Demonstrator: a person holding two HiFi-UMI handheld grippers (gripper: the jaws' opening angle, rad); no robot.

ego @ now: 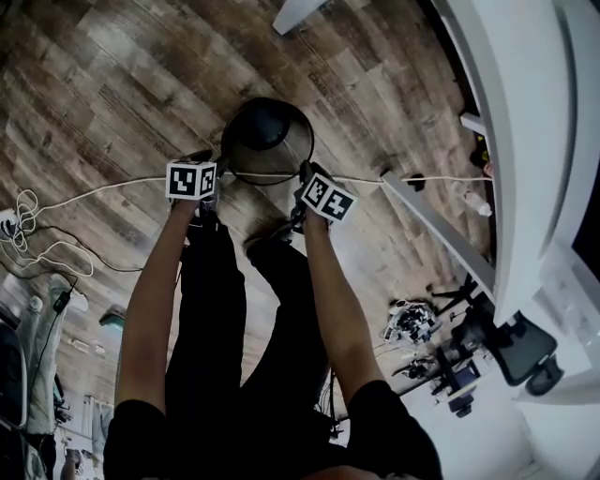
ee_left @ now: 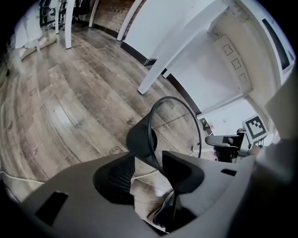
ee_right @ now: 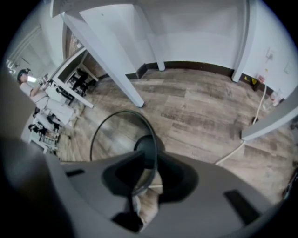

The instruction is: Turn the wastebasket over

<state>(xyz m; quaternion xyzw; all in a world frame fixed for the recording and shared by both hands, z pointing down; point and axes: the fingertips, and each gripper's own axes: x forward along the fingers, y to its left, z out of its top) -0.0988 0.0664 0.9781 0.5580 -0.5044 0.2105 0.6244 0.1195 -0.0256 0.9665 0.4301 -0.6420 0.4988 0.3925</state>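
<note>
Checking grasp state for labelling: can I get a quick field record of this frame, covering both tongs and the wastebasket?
wastebasket: black mesh, mouth up, on wood floor
left tongs: open, rim between jaws, not pressed
right tongs: open, rim between jaws
cable: white, across the floor by the basket
task: not turned over yet

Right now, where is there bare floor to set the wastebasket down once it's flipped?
Bare wood floor lies beyond and left of the mesh wastebasket, up to the white table leg. Crowded: a white cable crosses just this side of it, the slanted desk leg stands right, and a cable tangle lies far left.
</note>
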